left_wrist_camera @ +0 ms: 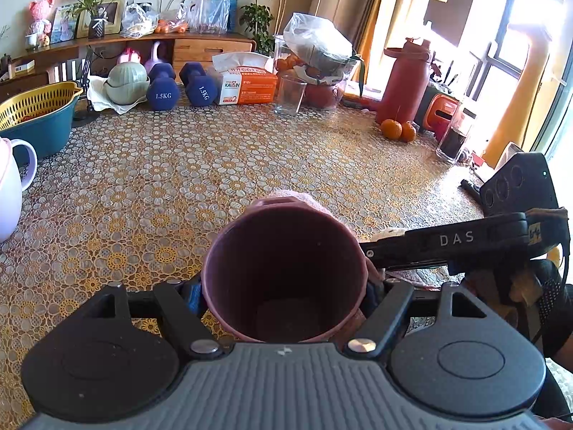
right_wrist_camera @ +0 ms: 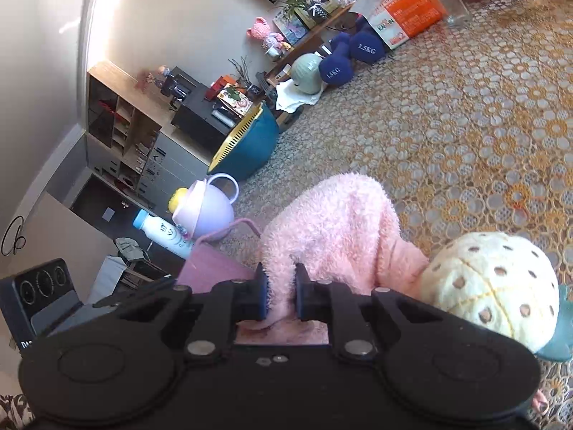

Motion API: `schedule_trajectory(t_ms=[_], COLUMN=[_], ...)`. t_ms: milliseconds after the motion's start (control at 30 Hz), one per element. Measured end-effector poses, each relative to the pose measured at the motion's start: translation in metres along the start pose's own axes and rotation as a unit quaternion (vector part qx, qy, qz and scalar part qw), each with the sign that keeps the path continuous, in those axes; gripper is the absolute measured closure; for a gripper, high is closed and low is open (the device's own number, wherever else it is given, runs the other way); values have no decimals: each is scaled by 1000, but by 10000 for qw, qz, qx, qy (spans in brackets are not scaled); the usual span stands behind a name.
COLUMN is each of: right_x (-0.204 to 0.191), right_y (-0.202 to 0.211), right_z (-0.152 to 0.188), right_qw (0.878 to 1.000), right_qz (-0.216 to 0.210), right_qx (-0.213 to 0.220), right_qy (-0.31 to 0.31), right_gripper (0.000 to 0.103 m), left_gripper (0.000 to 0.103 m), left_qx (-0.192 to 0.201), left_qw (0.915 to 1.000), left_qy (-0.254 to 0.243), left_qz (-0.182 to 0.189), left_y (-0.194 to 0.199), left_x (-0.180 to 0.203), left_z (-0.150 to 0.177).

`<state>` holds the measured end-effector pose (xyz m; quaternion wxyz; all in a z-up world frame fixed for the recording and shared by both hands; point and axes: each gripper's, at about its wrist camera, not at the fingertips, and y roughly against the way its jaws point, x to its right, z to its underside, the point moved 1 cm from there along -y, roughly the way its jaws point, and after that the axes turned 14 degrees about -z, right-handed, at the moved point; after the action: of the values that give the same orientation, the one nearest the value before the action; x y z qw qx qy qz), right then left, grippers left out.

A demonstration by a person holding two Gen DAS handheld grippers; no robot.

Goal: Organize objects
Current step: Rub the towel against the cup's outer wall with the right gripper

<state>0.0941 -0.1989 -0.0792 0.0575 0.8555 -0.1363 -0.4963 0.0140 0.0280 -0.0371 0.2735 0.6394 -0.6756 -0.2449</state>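
Note:
My left gripper [left_wrist_camera: 284,295] is shut on a mauve plastic cup [left_wrist_camera: 283,276], gripping its sides; the cup's empty inside faces the camera. It shows in the right wrist view [right_wrist_camera: 211,268] at lower left. My right gripper [right_wrist_camera: 281,295] is shut on a fluffy pink plush toy [right_wrist_camera: 340,229] with a cream, spotted strawberry-like head [right_wrist_camera: 494,286] that lies on the lace tablecloth [right_wrist_camera: 465,125]. In the left wrist view the right gripper's black body [left_wrist_camera: 451,243] reaches in from the right, just beside the cup; a bit of pink plush [left_wrist_camera: 286,193] shows behind the cup.
At the table's far edge: two blue dumbbells [left_wrist_camera: 179,87], a tissue box [left_wrist_camera: 247,84], a glass [left_wrist_camera: 290,95], a red bottle [left_wrist_camera: 404,79], two oranges [left_wrist_camera: 397,129]. A teal and yellow basket [left_wrist_camera: 39,118] and a lilac jug [left_wrist_camera: 10,182] stand left. A small bottle [right_wrist_camera: 164,233] lies by the jug.

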Motion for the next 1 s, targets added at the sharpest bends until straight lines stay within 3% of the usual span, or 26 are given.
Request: schedule_trajectory(t_ms=[133, 233, 333, 400, 500, 633, 800, 1000], right_x=[4, -9, -23, -31, -49, -63, -51, -31], right_y=[-3, -9, 0, 10, 22, 13, -2, -7], right_z=[8, 18, 24, 23, 20, 21, 27, 31], right_qw=[9997, 9936, 9896, 9903, 9948, 9973, 9977, 9949], right_qz=[226, 806, 1063, 1021, 558, 97, 256, 804], right_qx=[-124, -407, -259, -34, 256, 149, 73, 10], right_qy=[57, 671, 937, 937, 812, 717, 624, 604], right_gripper=[90, 90, 90, 90, 90, 89, 90, 90], left_gripper=[27, 27, 27, 27, 27, 27, 27, 27], left_qx=[-62, -163, -328, -440, -575, -640, -678, -632], left_qw=[9999, 9991, 9974, 9952, 9920, 9900, 9888, 9909], left_qy=[156, 382, 639, 872, 1125, 1258, 1330, 1192], left_qz=[16, 32, -39, -21, -26, -22, 10, -32], left_y=[-1, -3, -8, -10, -14, -15, -15, -13], left_x=[-6, -14, -21, -27, -33, -36, -39, -33], left_z=[0, -1, -4, -5, -8, -8, -7, -6])
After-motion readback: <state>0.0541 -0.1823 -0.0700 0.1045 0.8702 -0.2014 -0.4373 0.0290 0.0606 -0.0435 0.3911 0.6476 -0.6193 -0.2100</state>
